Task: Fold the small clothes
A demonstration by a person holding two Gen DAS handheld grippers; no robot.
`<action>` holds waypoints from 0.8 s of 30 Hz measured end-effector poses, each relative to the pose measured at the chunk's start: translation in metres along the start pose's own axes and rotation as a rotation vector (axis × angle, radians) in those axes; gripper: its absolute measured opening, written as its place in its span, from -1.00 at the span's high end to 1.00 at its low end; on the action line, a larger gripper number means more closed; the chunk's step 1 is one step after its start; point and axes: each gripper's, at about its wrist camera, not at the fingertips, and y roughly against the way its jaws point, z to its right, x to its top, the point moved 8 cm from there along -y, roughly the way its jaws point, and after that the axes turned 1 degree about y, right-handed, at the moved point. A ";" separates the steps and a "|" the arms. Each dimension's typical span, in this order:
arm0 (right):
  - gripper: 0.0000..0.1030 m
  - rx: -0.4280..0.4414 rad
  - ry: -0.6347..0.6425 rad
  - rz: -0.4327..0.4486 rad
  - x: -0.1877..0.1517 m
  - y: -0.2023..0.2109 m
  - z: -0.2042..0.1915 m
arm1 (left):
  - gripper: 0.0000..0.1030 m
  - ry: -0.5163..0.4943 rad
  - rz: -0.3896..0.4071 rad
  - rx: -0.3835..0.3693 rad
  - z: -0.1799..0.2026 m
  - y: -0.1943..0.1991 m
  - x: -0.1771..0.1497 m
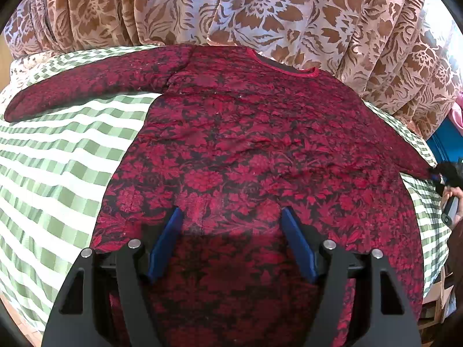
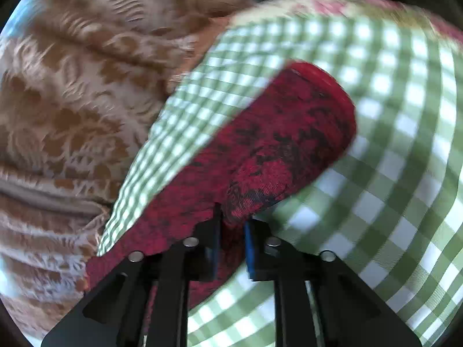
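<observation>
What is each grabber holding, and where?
The right gripper pinches the red top's sleeve near its cuff. The left gripper holds nothing.

My left wrist view looks steeply down over the red-and-black floral knit top (image 1: 246, 144); my right view sits close at its sleeve (image 2: 275, 144), both sharing the green-and-white checked cloth (image 1: 58, 159).

The floral curtain (image 1: 260, 8) walls off the top of the left wrist frame. Bare checked cloth (image 1: 58, 156) at left lies open. The red top (image 1: 246, 150) fills the centre.
</observation>
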 end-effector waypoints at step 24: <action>0.81 0.386 0.796 -0.308 -0.293 -0.017 -0.358 | 0.11 0.148 0.048 -0.242 -0.009 0.011 0.056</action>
